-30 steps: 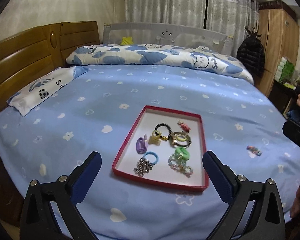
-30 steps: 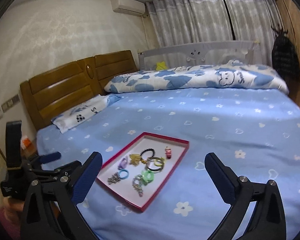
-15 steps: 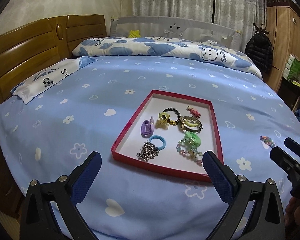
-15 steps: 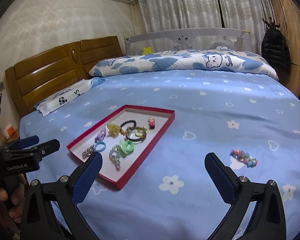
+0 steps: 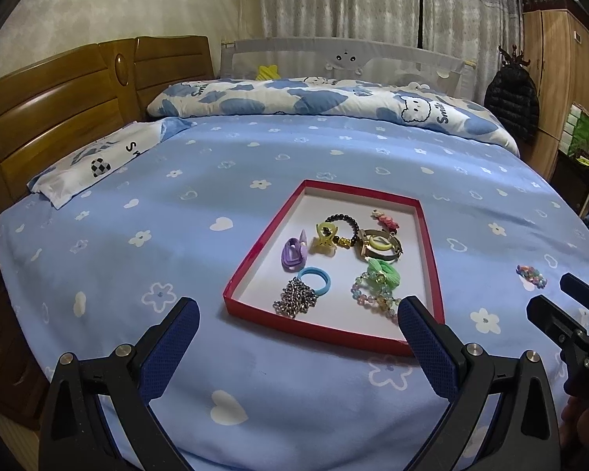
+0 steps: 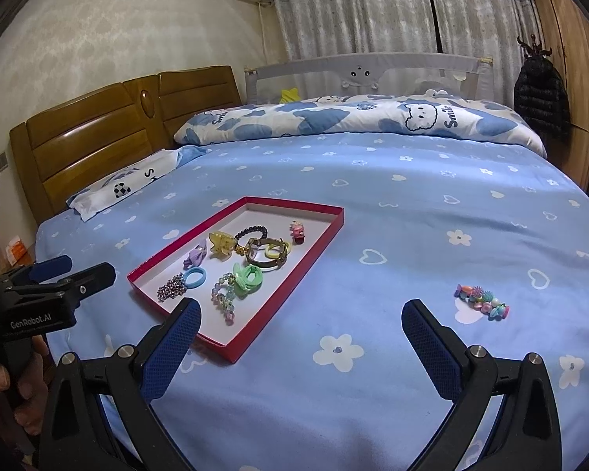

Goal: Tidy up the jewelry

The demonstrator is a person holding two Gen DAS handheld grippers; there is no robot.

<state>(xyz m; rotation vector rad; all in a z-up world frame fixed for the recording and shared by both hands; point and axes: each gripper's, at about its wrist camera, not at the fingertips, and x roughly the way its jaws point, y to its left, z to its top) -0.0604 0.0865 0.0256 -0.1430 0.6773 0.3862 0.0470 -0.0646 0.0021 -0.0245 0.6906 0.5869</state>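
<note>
The left gripper [image 5: 296, 320] hangs above the near edge of the bed with its two black arms spread wide, nothing between the blue, cross-hatched rubber pads [image 5: 169, 349]. The right gripper [image 6: 300, 322] is likewise splayed and empty, its pads of the same dimpled blue.

Just past the left gripper's tips lies a shallow rectangular tray [image 5: 255, 249] with a thin red cardboard rim and a smooth white floor. Inside it, nearest the rim, sit a heap of silver metal chain [image 5: 294, 303] touching a blue elastic hair tie [image 5: 314, 279], and a bracelet of translucent pastel beads [image 5: 375, 298] against a green fabric hair tie [image 5: 383, 274]. Farther in are a purple hair clip [image 5: 293, 253], a yellow claw clip [image 5: 325, 238], a black bead bracelet [image 5: 343, 221], a gold bangle [image 5: 379, 245] around a yellow ring, and a small pink clip [image 5: 386, 220].

One multicoloured beaded bracelet [image 6: 482, 301] lies outside the tray on the sheet, well to the tray's right and near the right gripper's right-hand pad.

All of it rests on a light blue bedsheet [image 6: 412, 212] printed with white flowers and hearts; behind are a rolled blue-and-white cartoon quilt [image 6: 353, 119] and a glossy wooden headboard [image 6: 98, 137].
</note>
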